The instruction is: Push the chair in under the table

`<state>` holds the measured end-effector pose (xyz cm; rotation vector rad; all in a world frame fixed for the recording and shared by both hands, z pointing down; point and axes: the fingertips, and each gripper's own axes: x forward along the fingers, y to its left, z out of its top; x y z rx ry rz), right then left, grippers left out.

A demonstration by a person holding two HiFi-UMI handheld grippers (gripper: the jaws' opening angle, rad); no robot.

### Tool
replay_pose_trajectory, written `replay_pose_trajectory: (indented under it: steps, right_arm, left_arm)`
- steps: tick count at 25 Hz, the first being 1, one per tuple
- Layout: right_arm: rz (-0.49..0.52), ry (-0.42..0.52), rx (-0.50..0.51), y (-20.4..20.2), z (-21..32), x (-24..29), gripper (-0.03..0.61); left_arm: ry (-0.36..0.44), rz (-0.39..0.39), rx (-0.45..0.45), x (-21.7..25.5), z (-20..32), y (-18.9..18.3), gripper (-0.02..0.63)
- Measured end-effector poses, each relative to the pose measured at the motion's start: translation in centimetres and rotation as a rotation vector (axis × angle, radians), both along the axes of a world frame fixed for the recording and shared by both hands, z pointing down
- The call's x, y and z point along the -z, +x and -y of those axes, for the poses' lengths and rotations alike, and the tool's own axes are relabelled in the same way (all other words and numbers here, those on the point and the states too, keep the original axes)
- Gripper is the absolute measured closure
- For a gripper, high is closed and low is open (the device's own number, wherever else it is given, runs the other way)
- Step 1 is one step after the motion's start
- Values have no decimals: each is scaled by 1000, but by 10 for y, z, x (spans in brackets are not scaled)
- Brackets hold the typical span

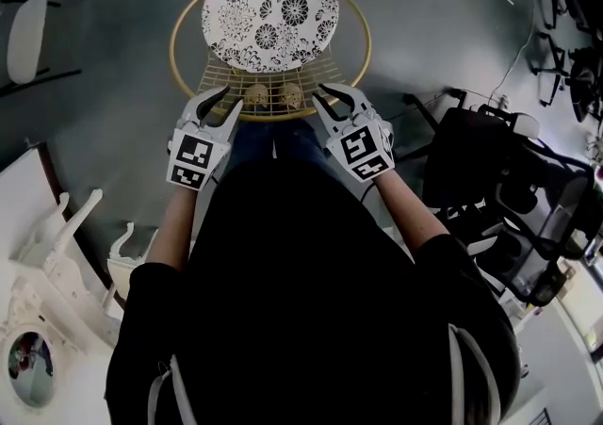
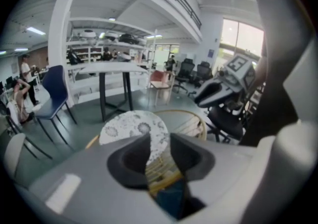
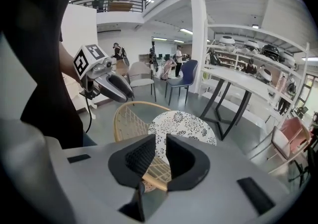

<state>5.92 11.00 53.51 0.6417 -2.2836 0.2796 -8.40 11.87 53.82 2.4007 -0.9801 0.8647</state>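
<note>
Item: chair (image 1: 269,82), a gilt hoop frame with a lattice back. It stands on the open floor directly in front of us, back toward us.
Seat contents: the hoop cradles one round floral cushion (image 1: 271,10). Nothing else lies on it.
Table: white top on black legs (image 3: 233,83). It is beyond the chair and well apart from it, so the chair is not yet under it.
Left gripper (image 1: 231,99): released, jaws apart, tips at the left part of the back's top rail. The rail shows through the gap, and we see no pad pressing on it.
Right gripper (image 1: 320,93): clenched and gripping nothing, tips at the right part of the same rail.
Stage, in our judgement: contact is being set up and the push has not begun.
Hazard, slip: neither gripper grasps the rail, so a downward-angled shove may skid off the thin wire.
Hazard, yaw: uneven pressure from the two sides may swing the chair off line and into a table leg.
Hazard, tip: pushing high on the back may rock a light frame forward if its legs catch on the floor.
Other storage: shelving (image 3: 248,44) behind the table holds rounded objects too small to name.
</note>
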Motion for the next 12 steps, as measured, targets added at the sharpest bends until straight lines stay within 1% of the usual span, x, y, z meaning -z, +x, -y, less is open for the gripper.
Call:
replay_pose_trajectory:
  steps: [2,3,5,10,12]
  right_arm:
    - [-18,-23,25,0,-5,-6,549]
    - [-27,-37,35,1,-8,-10,535]
    - [-48,-68,48,4,-13,-16,448]
    - [-98,-104,80,14,-22,-28,403]
    - [-128,-122,104,18,-26,-34,393]
  left_arm:
    - [-23,17,-32,-8,-7,-2,470]
    - [-33,23,-44,-11,-9,-2,461]
    - [-53,30,-69,-16,-15,-3,437]
    - [-102,88,-177,-33,-30,-5,361]
    - [-104,124,-221,-38,-34,-9,357]
